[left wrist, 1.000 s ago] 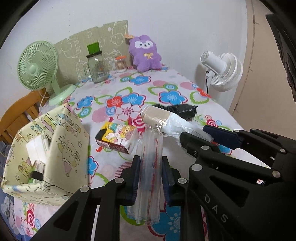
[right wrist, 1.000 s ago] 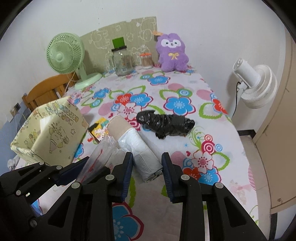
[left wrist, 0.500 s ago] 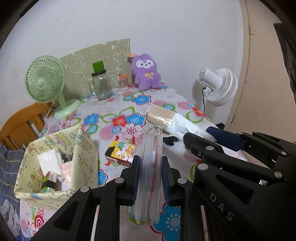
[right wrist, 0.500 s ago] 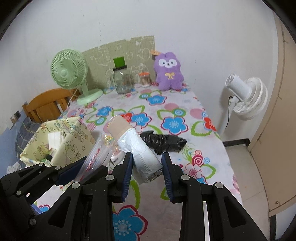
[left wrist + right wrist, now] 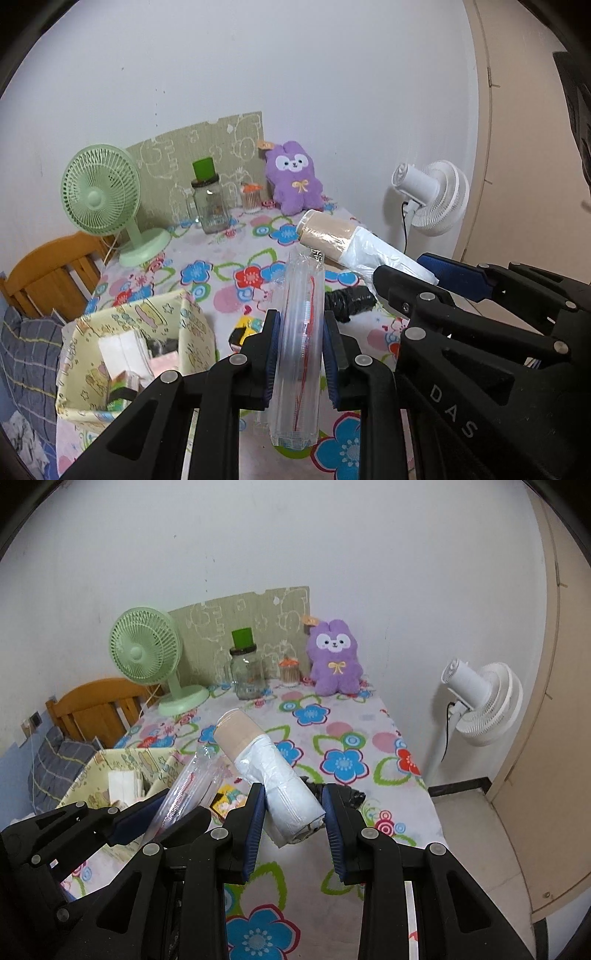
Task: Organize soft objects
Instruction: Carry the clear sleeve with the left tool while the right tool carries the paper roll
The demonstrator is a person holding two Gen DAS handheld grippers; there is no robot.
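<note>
We hold the left tongs (image 5: 300, 363) clamped on a clear pack (image 5: 301, 347) with a red strip inside it; the pack stands between the blue pads (image 5: 272, 360), touching both, and sticks out ahead of them and back toward us. The right tongs (image 5: 293, 832) are clamped on a roll (image 5: 269, 771), its white plastic end between the pads and its beige end pointing away from us, up and to the left. Both loads are lifted off the table (image 5: 332, 746).

Left of the left tongs, and below them, sits the open yellow box (image 5: 192, 325) with white tissue packs (image 5: 123, 349) and other small things inside. Just ahead of the left tongs, partly hidden by the pack, a small bright carton (image 5: 245, 328) lies on the table. Ahead of the right tongs, under the roll, a crumpled black bag (image 5: 349, 794) shows on the cloth.

Far ahead of both tongs, at the wall, stand a green fan (image 5: 147, 657), a glass jar (image 5: 246, 674) with a green cap, a small jar (image 5: 289, 672) and a purple plush (image 5: 335, 661). Right of the right tongs, off the table, stands a white fan (image 5: 480, 705).
</note>
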